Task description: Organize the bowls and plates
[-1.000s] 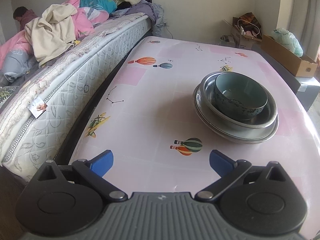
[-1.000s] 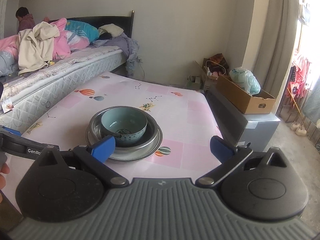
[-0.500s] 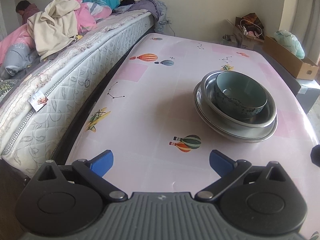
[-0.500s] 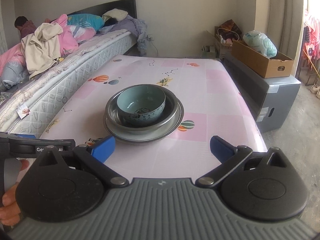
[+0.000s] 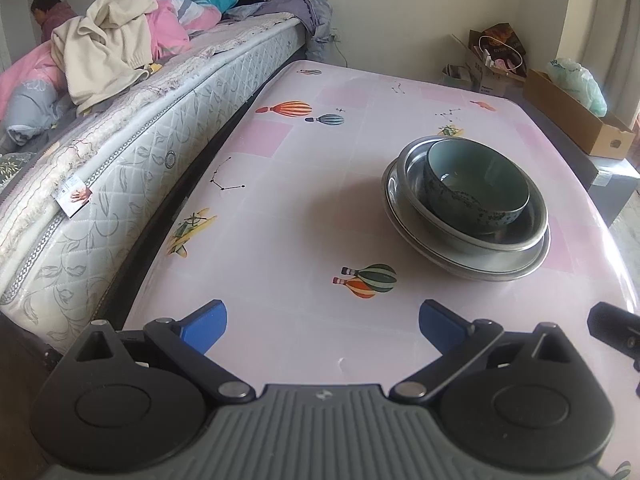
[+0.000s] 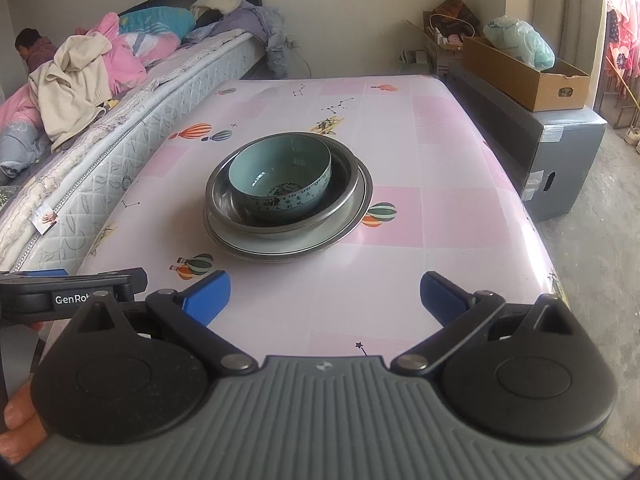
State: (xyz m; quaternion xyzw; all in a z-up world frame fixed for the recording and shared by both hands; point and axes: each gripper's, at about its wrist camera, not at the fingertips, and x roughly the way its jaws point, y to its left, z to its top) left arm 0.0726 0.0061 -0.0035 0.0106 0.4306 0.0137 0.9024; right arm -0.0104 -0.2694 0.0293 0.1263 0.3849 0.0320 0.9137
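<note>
A teal ceramic bowl [image 5: 476,182] [image 6: 280,178] sits inside a steel bowl [image 5: 520,236] [image 6: 348,184], which rests on a steel plate [image 5: 500,270] [image 6: 280,250]. The stack stands on the pink table [image 5: 280,220] [image 6: 440,216]. My left gripper [image 5: 322,326] is open and empty, low over the table's near edge, left of and short of the stack. My right gripper [image 6: 324,294] is open and empty, near the front edge, facing the stack. The left gripper's body [image 6: 68,294] shows at the left of the right wrist view.
A bed with a quilted mattress [image 5: 120,176] [image 6: 100,152] and piled clothes runs along the table's left side. A grey cabinet [image 6: 560,152] with a cardboard box [image 6: 520,74] stands right of the table. Boxes and bags sit by the far wall.
Both grippers have drawn back slightly and tilted down toward the table; the right gripper's view swung left to centre on the stack. The stack has not moved. Both stay open.
</note>
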